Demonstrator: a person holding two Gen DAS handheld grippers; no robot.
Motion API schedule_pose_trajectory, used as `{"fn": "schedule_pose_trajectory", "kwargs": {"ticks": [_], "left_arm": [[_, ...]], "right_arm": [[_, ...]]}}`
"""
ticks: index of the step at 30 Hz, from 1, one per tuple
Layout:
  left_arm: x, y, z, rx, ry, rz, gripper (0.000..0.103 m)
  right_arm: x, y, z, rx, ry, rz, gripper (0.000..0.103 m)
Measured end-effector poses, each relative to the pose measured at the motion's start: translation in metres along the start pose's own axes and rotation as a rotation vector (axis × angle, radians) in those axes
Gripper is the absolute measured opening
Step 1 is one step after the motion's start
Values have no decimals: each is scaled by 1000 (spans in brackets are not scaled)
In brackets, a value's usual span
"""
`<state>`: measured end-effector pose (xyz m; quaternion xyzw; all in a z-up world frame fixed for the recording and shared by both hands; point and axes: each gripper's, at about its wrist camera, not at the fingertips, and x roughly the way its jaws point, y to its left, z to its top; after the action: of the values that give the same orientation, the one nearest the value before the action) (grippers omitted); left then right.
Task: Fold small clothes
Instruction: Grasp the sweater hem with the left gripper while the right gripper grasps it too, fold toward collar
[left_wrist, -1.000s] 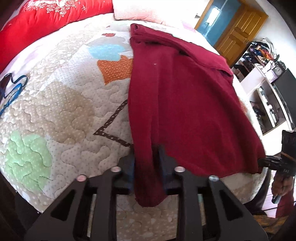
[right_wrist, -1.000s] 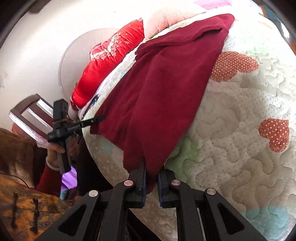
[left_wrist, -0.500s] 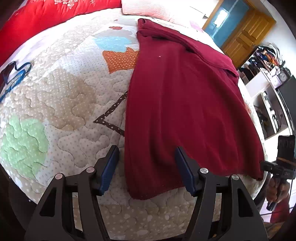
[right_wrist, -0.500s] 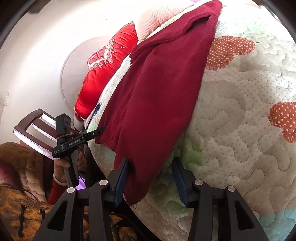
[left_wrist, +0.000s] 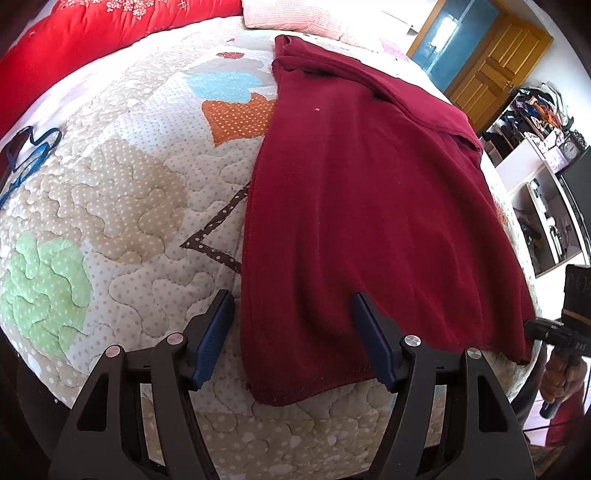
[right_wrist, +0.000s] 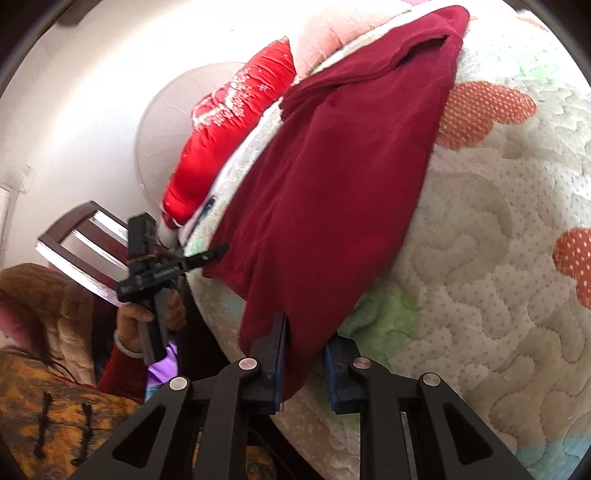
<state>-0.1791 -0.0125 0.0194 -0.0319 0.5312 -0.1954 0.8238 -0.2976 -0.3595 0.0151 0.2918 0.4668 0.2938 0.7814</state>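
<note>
Left wrist view: left tongs (left_wrist: 291, 332) gape wide, gripping nothing, straddling the near hem of the maroon garment (left_wrist: 362, 206) spread flat on the quilted bed (left_wrist: 110, 206).

Right wrist view: right tongs (right_wrist: 304, 354) part-open, hem corner between them, ungripped (soft fleece-like knit). Risk: limp overhanging hem slips off, skewing the fold.
</note>
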Motion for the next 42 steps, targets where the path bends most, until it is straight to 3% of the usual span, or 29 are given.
{"fn": "schedule_pose_trajectory", "kwargs": {"ticks": [2,3,4,7,12,21,29,34,38,39,42], "left_arm": [[-2,-1,1,14,-3,-28,49],[-3,0,1,14,-5,-46,29],[-5,1,2,7,-7,-60,18],[-9,6,7,-18,-18,-87,12],[-28,12,29,-58,-85,-156,10],[-53,9,80,-72,-221,-238,9],[-36,-6,182,-12,-305,-240,9],[-3,-17,263,-7,-334,-176,9],[49,-9,316,-89,-310,-128,9],[59,-8,325,-97,-296,-112,11],[86,-9,340,-50,-247,-58,20]], "right_arm": [[-4,2,3,-4,-16,15,14],[-6,1,5,-6,-23,24,13],[-10,1,8,-8,-33,39,13],[-26,1,22,-7,-113,95,11],[-50,-7,46,4,-252,133,9],[-59,-10,89,21,-382,191,9],[-61,-26,174,24,-465,151,9],[-58,-60,238,78,-511,63,9],[-43,-108,285,207,-569,-64,9],[-38,-121,294,236,-561,-84,11],[-24,-147,311,339,-505,-157,33]]}}
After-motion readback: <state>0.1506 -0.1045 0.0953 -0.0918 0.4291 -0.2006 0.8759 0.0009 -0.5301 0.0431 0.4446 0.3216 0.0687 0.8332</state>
